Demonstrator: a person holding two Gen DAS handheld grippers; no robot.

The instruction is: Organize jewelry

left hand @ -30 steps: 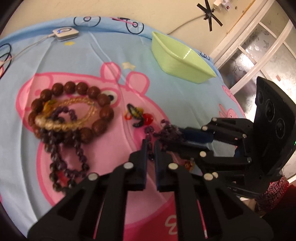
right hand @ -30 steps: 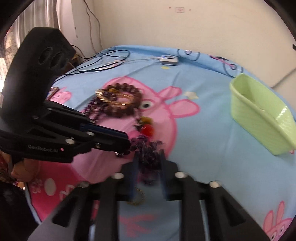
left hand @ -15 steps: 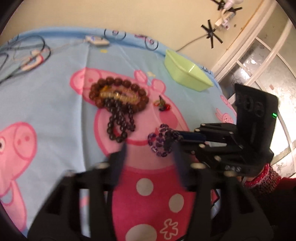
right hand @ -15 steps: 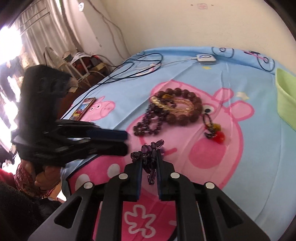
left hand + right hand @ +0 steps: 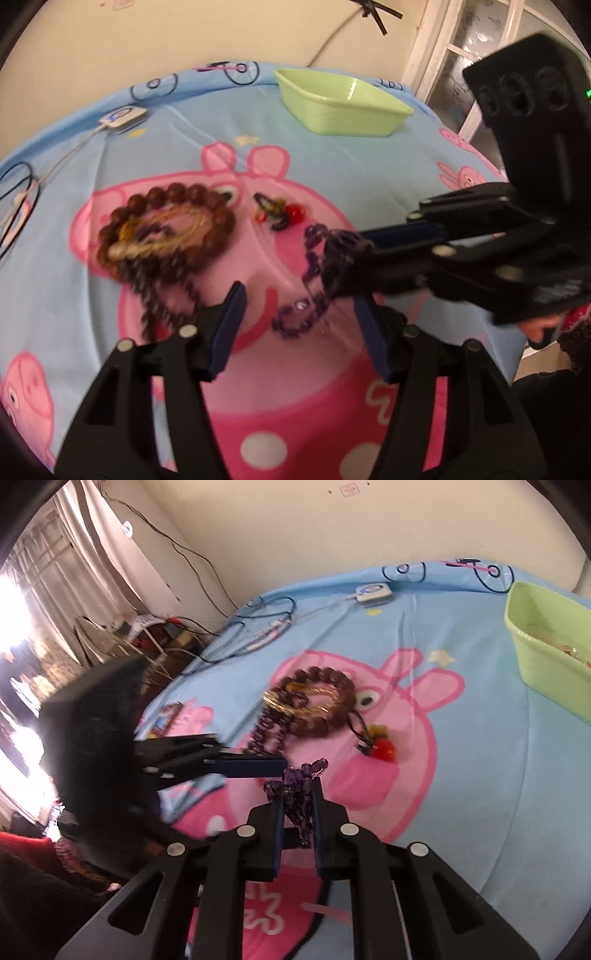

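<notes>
My right gripper point(image 5: 298, 801) is clenched on the purple bead bracelet point(image 5: 295, 786), which bunches between its pads and, in the left wrist view, dangles in a loop above the pink pig print on the blue sheet point(image 5: 369, 162). My left gripper point(image 5: 299, 314) is released; its jaws have just been closing a little, and the hanging loop shows between the two fingers with neither pad pressing on it. Taking the held bracelet as my landmark, the small red and yellow hair clips point(image 5: 279, 214) lie just beyond it on the sheet. Farther to the left of it is the heap of brown wooden beads point(image 5: 170, 225) with a pale yellow bracelet point(image 5: 162, 232) inside and a dark purple strand point(image 5: 162, 291) trailing from it. The green plastic basin point(image 5: 340, 103) sits well beyond the bracelet near the wall, and a white charger puck point(image 5: 123, 116) lies far off to its left.
</notes>
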